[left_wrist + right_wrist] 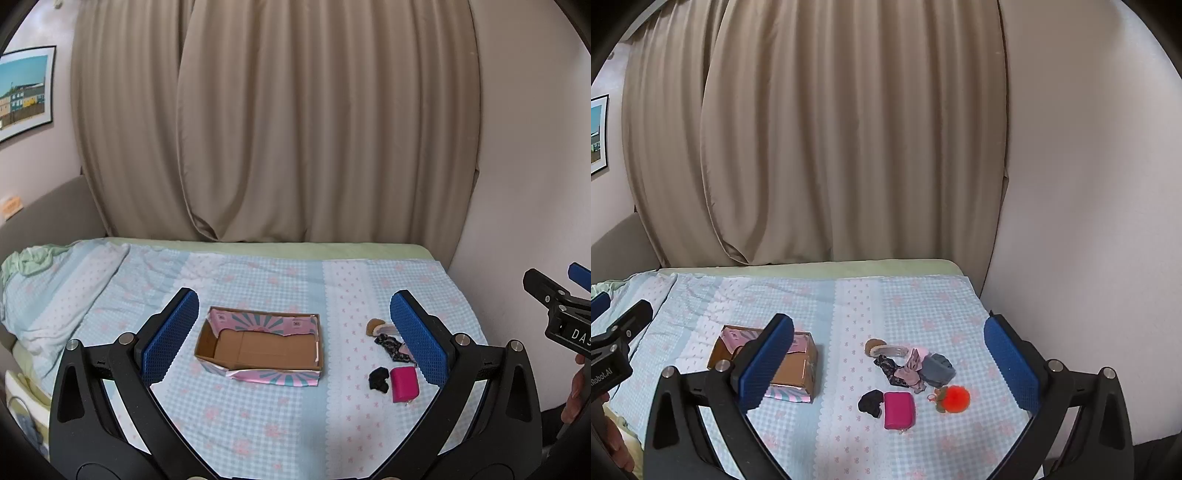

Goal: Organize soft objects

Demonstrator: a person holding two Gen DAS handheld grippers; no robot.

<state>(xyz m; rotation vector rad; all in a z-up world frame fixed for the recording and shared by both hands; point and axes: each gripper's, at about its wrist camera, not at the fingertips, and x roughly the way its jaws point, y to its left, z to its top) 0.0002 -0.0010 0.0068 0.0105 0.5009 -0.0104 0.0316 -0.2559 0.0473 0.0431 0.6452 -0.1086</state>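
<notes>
An open cardboard box (258,345) with pink-teal wrapping lies on the bed, empty inside; it also shows in the right wrist view (798,365). Right of it lies a small pile: a magenta pouch (899,410), a black scrunchie (870,402), an orange pompom (955,398), a grey cloth (938,367), a pink scrunchie (912,369), a dark patterned scrunchie (888,365) and a brown one (873,346). My left gripper (295,336) is open above the box. My right gripper (890,363) is open above the pile. Both are empty.
The bed has a light blue checked sheet (258,413) with pink flowers. Beige curtains (295,129) hang behind it, a wall stands at the right (1089,221). A rumpled blanket (33,258) lies at the far left.
</notes>
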